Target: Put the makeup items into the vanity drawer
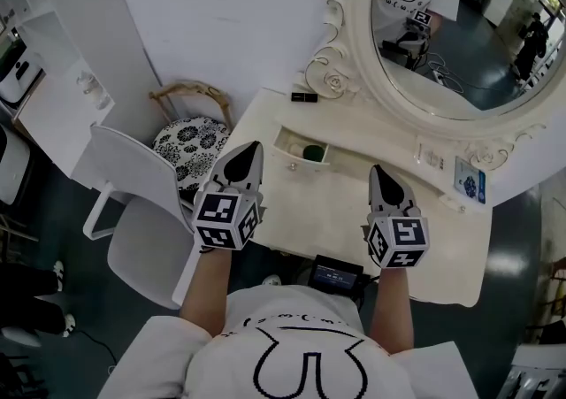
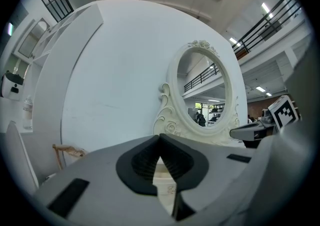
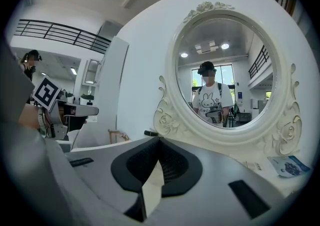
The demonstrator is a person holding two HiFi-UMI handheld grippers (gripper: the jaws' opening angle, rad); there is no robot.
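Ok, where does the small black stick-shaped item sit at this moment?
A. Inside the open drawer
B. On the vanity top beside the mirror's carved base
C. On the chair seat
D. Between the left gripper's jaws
B: in the head view the black stick lies on the vanity top right beside the carved mirror frame, behind the open drawer and not in it.

White wall (image 1: 221, 17), dark glossy floor (image 1: 517, 238), white chair (image 1: 133, 178), floral-cushioned stool (image 1: 190, 142), open shelving (image 1: 44, 61) at left.
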